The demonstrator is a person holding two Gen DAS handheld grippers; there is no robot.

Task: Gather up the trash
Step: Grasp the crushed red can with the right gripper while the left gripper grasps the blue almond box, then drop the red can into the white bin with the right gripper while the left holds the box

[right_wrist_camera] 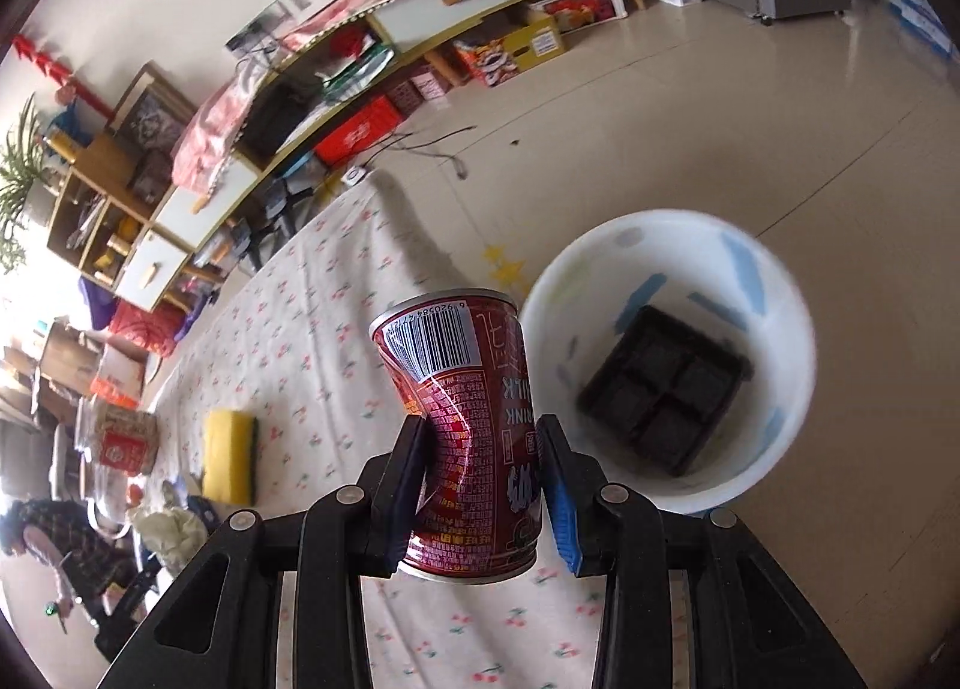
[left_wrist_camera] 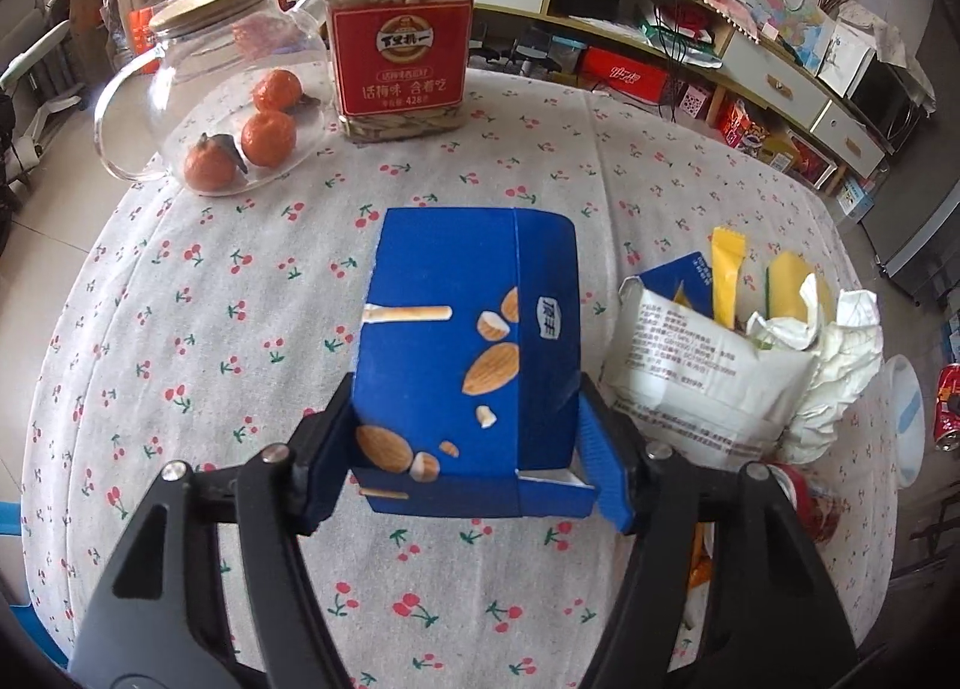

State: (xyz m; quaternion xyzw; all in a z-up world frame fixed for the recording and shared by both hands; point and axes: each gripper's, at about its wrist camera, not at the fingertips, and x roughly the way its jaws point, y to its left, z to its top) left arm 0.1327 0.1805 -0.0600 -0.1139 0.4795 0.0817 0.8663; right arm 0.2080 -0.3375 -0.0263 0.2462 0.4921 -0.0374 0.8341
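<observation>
Bin (right_wrist_camera: 774, 281) is what your next move turns on: in the right wrist view it stands on the floor just past the worktop (right_wrist_camera: 312, 329) edge, ahead and to the right of your right hand-held gripper (right_wrist_camera: 480, 485), its mouth open upward with a dark tray (right_wrist_camera: 663, 395) already lying in the bottom. Your right hand-held gripper is clamped narrow on a dented red can (right_wrist_camera: 468, 431), pads pressing its sides; the can's long axis runs away from you along the fingers, barcode end farthest out, over the worktop edge and not yet over the bin. I judge this hand the nearer one to the bin, so carry it right and forward until the can clears the rim. Your left hand-held gripper (left_wrist_camera: 468, 449) holds a blue box (left_wrist_camera: 474, 341) by its near end, jaws fairly wide against its two sides, long axis pointing away, over the middle of the worktop. From there the bin shows only as a pale rim (left_wrist_camera: 909, 407) far right, beyond the white bag (left_wrist_camera: 696, 377) stuffed with wrappers, so the box has farther to go.
</observation>
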